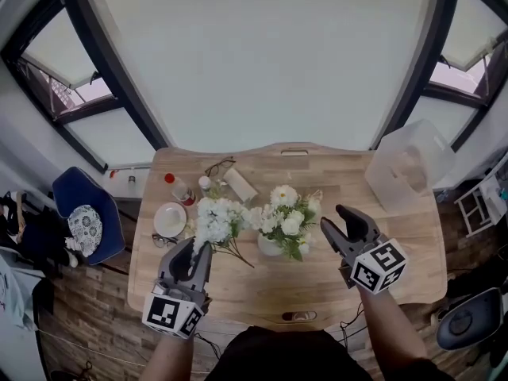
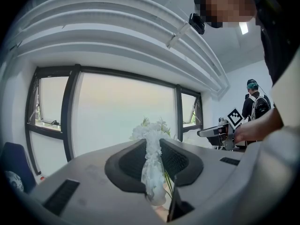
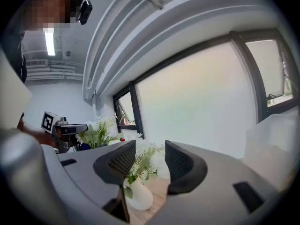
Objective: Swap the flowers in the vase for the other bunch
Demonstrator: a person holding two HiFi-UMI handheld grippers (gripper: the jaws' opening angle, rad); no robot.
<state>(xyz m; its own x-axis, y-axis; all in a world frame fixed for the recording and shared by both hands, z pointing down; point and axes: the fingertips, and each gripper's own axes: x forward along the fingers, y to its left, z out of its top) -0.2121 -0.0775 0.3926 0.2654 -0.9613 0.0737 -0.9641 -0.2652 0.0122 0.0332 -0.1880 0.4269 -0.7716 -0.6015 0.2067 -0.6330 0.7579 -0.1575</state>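
At table centre: the vase (image 1: 270,247) stands upright with its flowers (image 1: 287,213) in it, so the swap is not yet made.
Left gripper (image 1: 196,251): pinching the white bunch (image 1: 213,219); its own view shows white blooms squeezed between the pads, with green stems below.
Why held so: the new bunch seems parked just left of the vase, ready to go in once the neck is free. I cannot tell whether it rests on the table (image 1: 262,288).
Right gripper (image 1: 334,217): jaws spread, nothing between the pads. Its own view looks through the gap at the vase and greenery beyond.
Why aimed so: it points in at the flowers from the right, probably to take the old stems out.
In the way: the white bunch's heads crowd against the vase flowers, touching or overlapping from above, so a pull could drag them along. The vase looks small and may tip if the stems bind.
Behind the vase: glasses (image 1: 220,166), a red-capped bottle (image 1: 180,189) and a white box (image 1: 240,185), all out of the grippers' way.
Left side: a plate (image 1: 169,219) lies beside the white bunch.
Right corner: a clear tub (image 1: 409,165), well apart from the work.
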